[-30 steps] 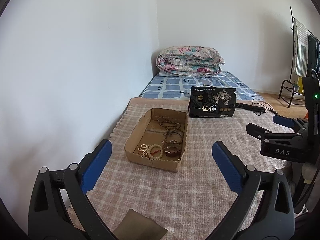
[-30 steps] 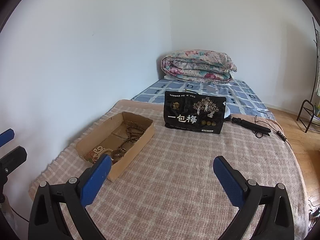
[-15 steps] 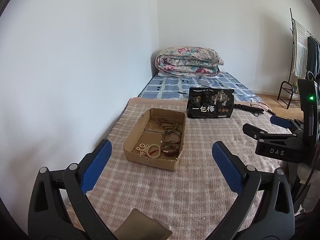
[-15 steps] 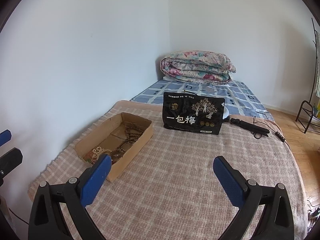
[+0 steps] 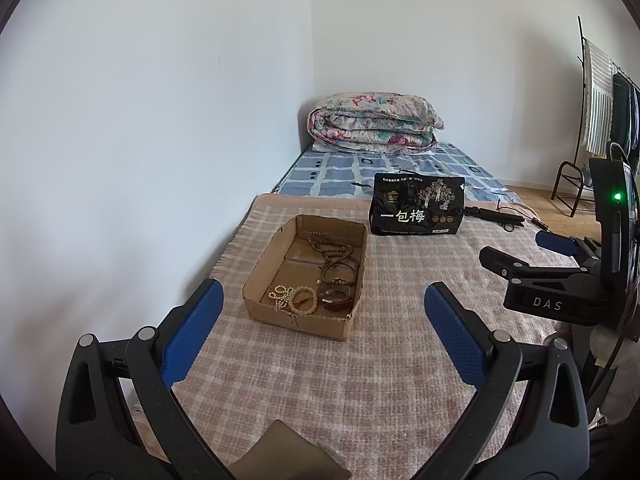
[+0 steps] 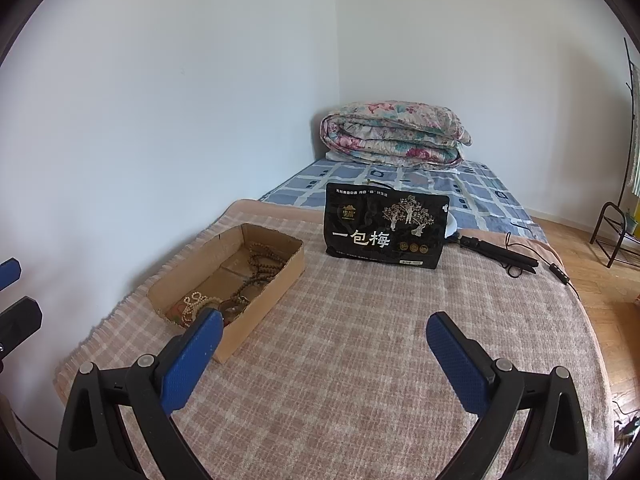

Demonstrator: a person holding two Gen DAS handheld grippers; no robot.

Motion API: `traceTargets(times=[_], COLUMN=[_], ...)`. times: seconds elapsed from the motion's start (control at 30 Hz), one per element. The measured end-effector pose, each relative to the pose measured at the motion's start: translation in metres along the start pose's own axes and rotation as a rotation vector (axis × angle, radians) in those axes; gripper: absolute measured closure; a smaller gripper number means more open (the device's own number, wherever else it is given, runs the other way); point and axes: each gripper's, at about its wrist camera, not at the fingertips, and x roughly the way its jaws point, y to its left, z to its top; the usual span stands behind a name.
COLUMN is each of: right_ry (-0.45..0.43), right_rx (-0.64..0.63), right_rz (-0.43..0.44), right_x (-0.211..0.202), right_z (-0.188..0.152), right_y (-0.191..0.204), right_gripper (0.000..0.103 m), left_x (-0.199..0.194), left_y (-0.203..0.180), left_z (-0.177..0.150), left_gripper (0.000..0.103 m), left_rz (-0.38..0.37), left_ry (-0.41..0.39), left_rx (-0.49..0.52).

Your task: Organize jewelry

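Two tools hang above the checked blanket (image 6: pixel 360 360), both w/ blue pads spread wide apart and nothing between them. The left tool (image 5: pixel 320 328) looks down toward a shallow cardboard box (image 5: pixel 296 320); the right tool (image 6: pixel 324 344) sits further right, w/ its left pad overlapping the box's near corner in its own view.

All visible jewelry lies inside the box: a long string of dark wooden beads (image 5: pixel 336 256) snakes along the right wall, pale bead bracelets (image 5: pixel 294 298) sit at the near end, and a dark reddish bangle (image 5: pixel 336 300) is just beside them, touching or nearly so. Nothing of the kind shows loose on the blanket. A black snack pouch (image 6: pixel 386 226) stands upright beyond the box, apart from it.

Judged from this alone, the scene fits either pieces waiting in a heap to be sorted out, or pieces already gathered into the box; the pics don't settle which.

For any pick from the box, approx. advice: come in from above, keep pads clear of the cardboard walls, and close on one strand only. The long beads are coiled, so a pinch mid-loop would likely drag neighbours; an outer bend away from the bracelets looks safer. The box is light and prob. slides on the blanket, so sideways pushes are a risk.
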Motion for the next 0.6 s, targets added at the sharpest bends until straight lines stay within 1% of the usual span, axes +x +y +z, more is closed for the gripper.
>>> traceTargets(times=[0.6], right_ry=[0.004], right_rx=[-0.002], right_rz=[0.002], right_x=[0.0008], right_z=[-0.0007], right_y=[-0.0002], right_gripper=[0.000], left_x=[0.0008], left_y=[0.0000], left_z=[-0.0009], left_gripper=[0.001], left_rz=[0.003], left_ry=[0.002], left_rx=[0.007])
